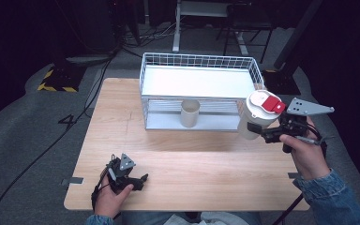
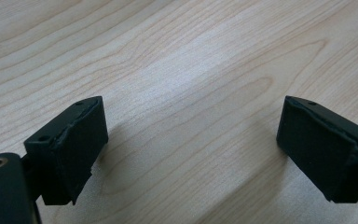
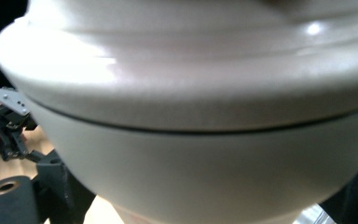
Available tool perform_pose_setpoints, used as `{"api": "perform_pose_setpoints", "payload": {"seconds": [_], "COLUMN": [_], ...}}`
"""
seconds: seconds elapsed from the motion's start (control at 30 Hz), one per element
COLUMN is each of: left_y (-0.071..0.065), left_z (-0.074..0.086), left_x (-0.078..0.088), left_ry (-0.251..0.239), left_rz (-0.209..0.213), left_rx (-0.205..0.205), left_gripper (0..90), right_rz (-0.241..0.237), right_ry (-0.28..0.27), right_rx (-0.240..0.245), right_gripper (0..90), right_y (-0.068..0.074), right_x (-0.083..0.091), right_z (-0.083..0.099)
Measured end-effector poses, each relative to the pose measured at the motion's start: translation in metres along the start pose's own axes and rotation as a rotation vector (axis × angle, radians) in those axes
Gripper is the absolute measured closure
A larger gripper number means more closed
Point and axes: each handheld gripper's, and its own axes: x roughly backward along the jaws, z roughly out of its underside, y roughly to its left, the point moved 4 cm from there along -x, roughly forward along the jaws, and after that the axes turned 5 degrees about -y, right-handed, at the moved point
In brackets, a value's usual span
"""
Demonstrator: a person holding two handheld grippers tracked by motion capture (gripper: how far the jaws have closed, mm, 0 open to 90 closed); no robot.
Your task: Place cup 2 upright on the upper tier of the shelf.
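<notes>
A white lidded cup (image 1: 258, 115) with a red flip tab on top hangs above the table's right side, by the front right corner of the wire rack (image 1: 199, 61). My right gripper (image 1: 257, 130) is shut on the cup's body from the right. In the right gripper view the cup (image 3: 196, 140) looms close between the two black jaws. My left gripper (image 1: 130, 177) rests low at the table's front left. It is open, its jaws spread wide over bare wood (image 2: 191, 93) with nothing between them.
The white wire rack has a flat white top shelf and a lower shelf. A beige cup (image 1: 190, 113) stands upright on the lower shelf. The wooden table (image 1: 192, 164) spreads in front of the rack. Dark floor, cables and stands lie beyond.
</notes>
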Motion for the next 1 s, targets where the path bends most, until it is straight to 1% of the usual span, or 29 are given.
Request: {"api": "perform_pose_setpoints", "payload": {"seconds": [0.1,0.13,0.17,0.2,0.27,0.3,0.33,0.37,0.47,0.5,0.6,0.63,0.67,0.73,0.87,0.9,0.93,1.0], "left_y": [0.000,0.000,0.000,0.000,0.000,0.000,0.000,0.000,0.000,0.000,0.000,0.000,0.000,-0.001,-0.001,-0.001,-0.001,-0.001], "left_z": [0.000,0.000,0.000,0.000,0.000,0.000,0.000,0.000,0.000,0.000,0.000,0.000,0.000,0.000,0.000,0.000,0.000,0.000], "left_x": [0.000,0.000,0.000,0.000,0.000,0.000,0.000,0.000,0.000,0.000,0.000,0.000,0.000,0.000,0.000,0.000,0.000,0.000], "left_ry": [0.000,0.000,0.000,0.000,0.001,0.001,0.001,0.001,0.001,0.001,0.001,0.001,0.001,-0.001,0.000,0.000,0.000,0.000], "left_rz": [0.000,0.001,0.001,0.000,-0.001,-0.001,0.000,0.000,0.000,0.000,0.000,0.000,0.000,0.001,-0.001,-0.001,-0.001,-0.001], "left_rx": [0.000,0.000,0.000,0.000,-0.003,-0.003,0.000,0.000,-0.001,-0.001,0.000,0.000,0.006,0.009,0.008,0.008,0.008,0.008], "left_gripper": [9.3,9.3,9.3,9.3,9.3,9.3,9.3,9.3,9.3,9.3,9.3,9.3,9.3,9.3,9.3,9.3,9.3,9.3], "right_rz": [0.010,0.015,0.015,0.018,0.022,0.022,0.025,0.025,0.030,0.030,0.034,0.034,0.034,0.036,0.042,0.042,0.046,0.050], "right_ry": [-0.005,-0.008,-0.008,-0.008,-0.009,-0.009,-0.007,-0.007,-0.010,-0.010,-0.018,-0.018,-0.026,-0.033,-0.034,-0.034,-0.027,-0.023], "right_rx": [0.006,0.001,0.001,0.007,0.017,0.017,0.026,0.026,0.032,0.032,0.025,0.025,0.025,0.023,0.029,0.029,0.032,0.035], "right_gripper": [9.6,9.6,9.6,9.6,9.6,9.6,9.6,9.6,9.6,9.6,9.6,9.6,9.6,9.6,9.6,9.6,9.6,9.6], "right_y": [-0.002,-0.005,-0.005,-0.007,-0.009,-0.009,-0.010,-0.010,-0.013,-0.013,-0.018,-0.018,-0.020,-0.023,-0.027,-0.027,-0.029,-0.030], "right_x": [-0.002,-0.005,-0.005,-0.008,-0.012,-0.012,-0.016,-0.016,-0.024,-0.024,-0.033,-0.033,-0.037,-0.042,-0.053,-0.053,-0.058,-0.063], "right_z": [-0.005,-0.011,-0.011,-0.017,-0.024,-0.024,-0.031,-0.031,-0.041,-0.041,-0.051,-0.051,-0.056,-0.061,-0.069,-0.069,-0.072,-0.075]}}
